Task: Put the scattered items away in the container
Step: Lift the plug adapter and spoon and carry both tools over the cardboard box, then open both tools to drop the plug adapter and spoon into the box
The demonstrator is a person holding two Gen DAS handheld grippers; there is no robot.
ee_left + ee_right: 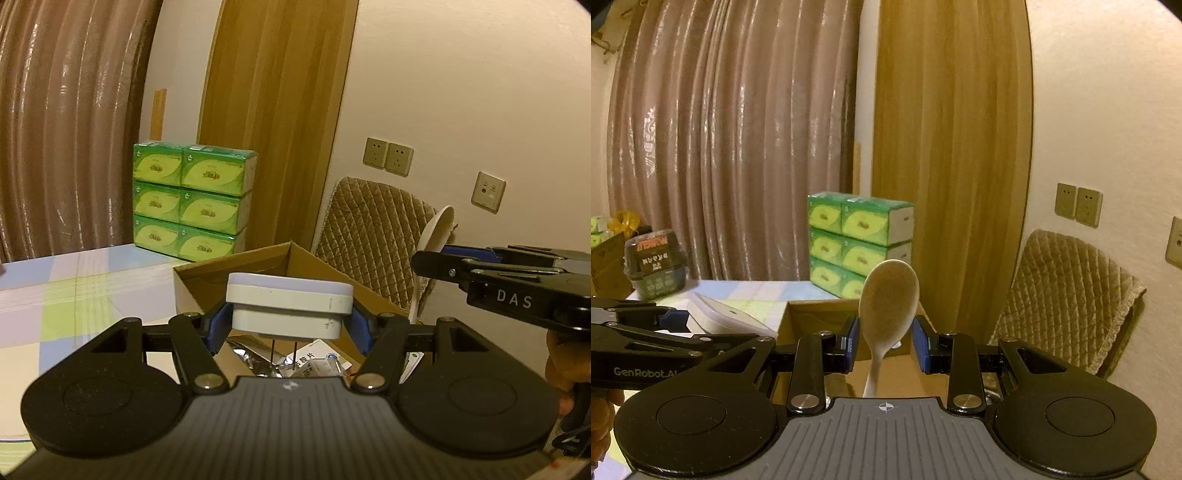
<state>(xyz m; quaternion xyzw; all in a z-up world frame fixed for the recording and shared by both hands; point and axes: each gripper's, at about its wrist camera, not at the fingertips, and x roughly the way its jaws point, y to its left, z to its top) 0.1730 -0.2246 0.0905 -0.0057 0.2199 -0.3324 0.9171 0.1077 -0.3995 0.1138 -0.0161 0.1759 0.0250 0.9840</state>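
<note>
White round case (289, 306) clamped in left gripper (289, 328), frame centre, above cardboard box (258, 260); lower before releasing. Right gripper (884, 345) pinches spoon (888, 295).

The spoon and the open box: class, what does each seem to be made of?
Spoon: probably ceramic or melamine; smooth cream surface, faintly speckled, slight sheen.
Open box: corrugated cardboard, matt brown, with thin folded walls and raw edges.

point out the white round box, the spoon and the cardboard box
white round box (288, 308): left wrist view, front of its side wall, between the pads.
spoon (889, 295): right wrist view, middle of its bowl.
cardboard box (325, 271): left wrist view, inner face of its far right wall.
</note>
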